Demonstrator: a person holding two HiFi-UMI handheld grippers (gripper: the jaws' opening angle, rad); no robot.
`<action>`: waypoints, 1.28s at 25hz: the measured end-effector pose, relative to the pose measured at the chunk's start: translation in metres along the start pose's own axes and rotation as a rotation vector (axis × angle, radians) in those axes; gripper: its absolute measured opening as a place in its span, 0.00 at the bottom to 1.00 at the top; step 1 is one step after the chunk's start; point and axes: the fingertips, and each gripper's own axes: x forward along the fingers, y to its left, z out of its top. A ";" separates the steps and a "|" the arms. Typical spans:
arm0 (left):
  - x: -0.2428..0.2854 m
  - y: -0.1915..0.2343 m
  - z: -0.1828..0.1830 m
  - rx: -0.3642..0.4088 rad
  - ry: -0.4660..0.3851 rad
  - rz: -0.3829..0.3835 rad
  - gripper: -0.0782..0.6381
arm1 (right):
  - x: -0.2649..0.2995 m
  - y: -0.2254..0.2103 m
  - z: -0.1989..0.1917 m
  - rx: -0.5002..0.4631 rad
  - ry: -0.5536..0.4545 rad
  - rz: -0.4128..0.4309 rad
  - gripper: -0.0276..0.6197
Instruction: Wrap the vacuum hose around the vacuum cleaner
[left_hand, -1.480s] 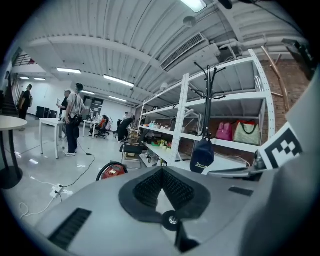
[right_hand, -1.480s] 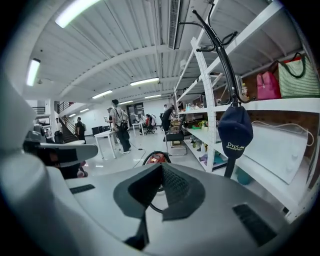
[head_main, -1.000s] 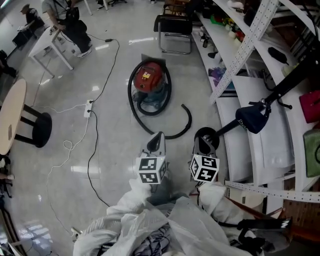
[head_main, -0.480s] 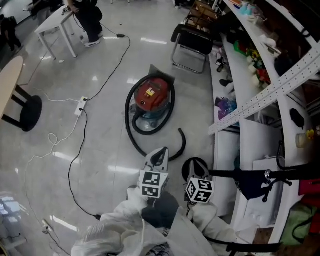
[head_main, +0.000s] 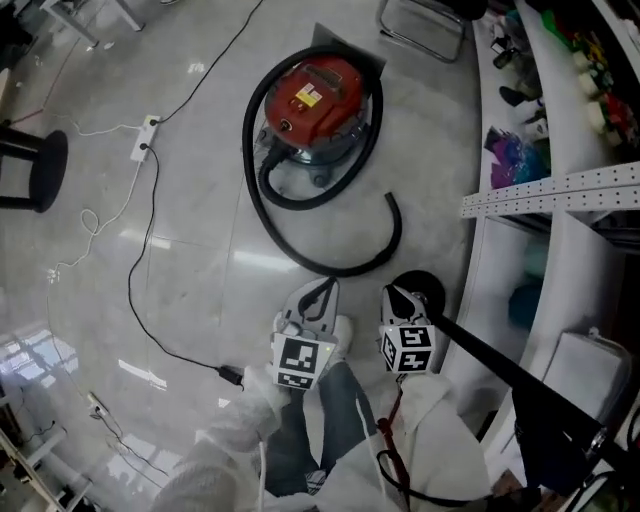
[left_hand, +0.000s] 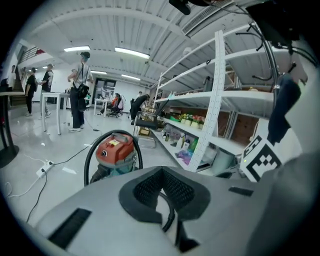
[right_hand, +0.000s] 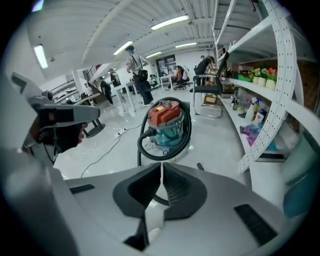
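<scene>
Vacuum cleaner (head_main: 312, 95) on floor ahead. Hose (head_main: 345, 272) part-looped round body, free tail loose on floor near both grippers. Left gripper (head_main: 320, 292) jaws together, empty; right gripper (head_main: 397, 296) same. Likely step: reach tail. Open jaws first, pinch near end, keep loop snug.

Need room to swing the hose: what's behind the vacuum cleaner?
A black chair stands behind the vacuum cleaner, apart from it; a dark sheet pokes out beneath its far side, the rest covered by the body.
</scene>
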 end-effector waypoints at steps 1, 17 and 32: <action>0.014 0.006 -0.016 -0.008 0.012 0.007 0.11 | 0.015 -0.005 -0.014 0.002 0.024 0.007 0.07; 0.193 0.053 -0.250 0.103 0.007 -0.070 0.11 | 0.255 -0.155 -0.250 0.380 0.171 -0.295 0.25; 0.301 0.106 -0.318 0.187 -0.057 -0.146 0.11 | 0.383 -0.219 -0.346 0.695 0.269 -0.524 0.42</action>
